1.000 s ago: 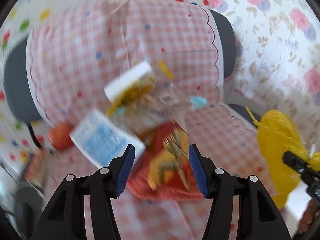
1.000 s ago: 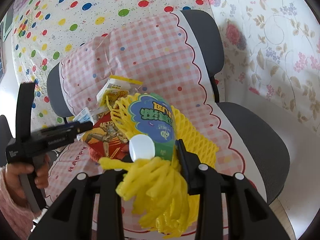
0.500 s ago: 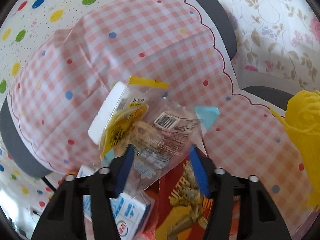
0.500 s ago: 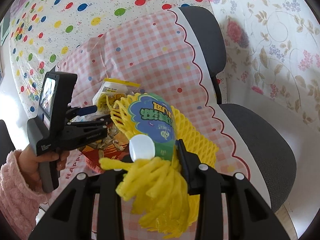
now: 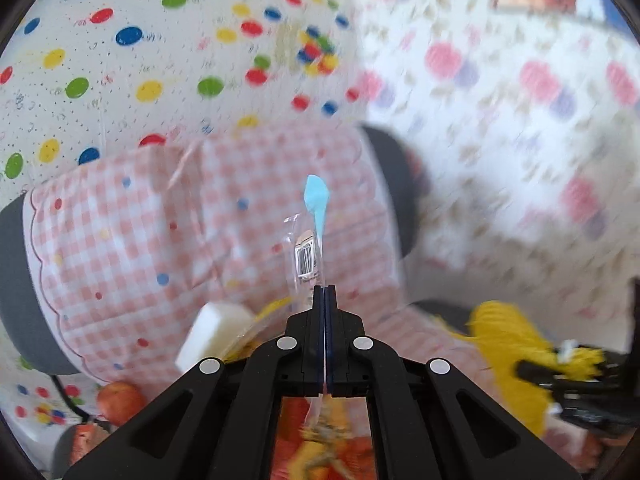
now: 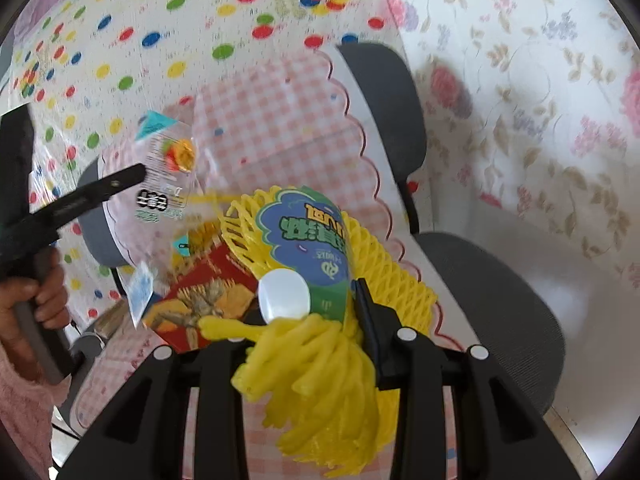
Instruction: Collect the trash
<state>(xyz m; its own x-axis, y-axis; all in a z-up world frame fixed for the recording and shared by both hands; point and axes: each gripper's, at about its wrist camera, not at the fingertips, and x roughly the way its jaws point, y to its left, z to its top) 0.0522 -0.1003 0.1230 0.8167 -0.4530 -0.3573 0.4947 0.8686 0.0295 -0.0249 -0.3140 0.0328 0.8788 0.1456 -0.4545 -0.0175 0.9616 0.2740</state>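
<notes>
left wrist view: left hand-held gripper (image 5: 324,294) has just been closing and is now clamped flat on a clear plastic wrapper (image 5: 308,256), which stands edge-on above the pads w/ a barcode label and a light blue corner on top. it's lifted clear of the pile. below/left of it a white-edged yellow packet (image 5: 216,334) and a red snack box (image 5: 320,440) lie on the pink checked cloth (image 5: 120,248) over the grey chair (image 5: 24,292). an orange fruit (image 5: 120,400) sits low at left; can't say if it counts as trash. view is blurred at right.

right wrist view: right hand-held gripper (image 6: 296,312) is closed on the bunched neck of a yellow foam net (image 6: 384,264) that has a green-and-blue label and a white cap-like disc. the left one shows at far left in a person's hand (image 6: 28,300), w/ the wrapper hanging in the air above the pile. a small blue-and-white packet (image 6: 140,292) lies beside the red box on the seat.

progress, as i judge it: two pieces picked up, one per side, neither binned yet; no bin in sight. at least three pieces are left on the chair, so it's early to mid way.
</notes>
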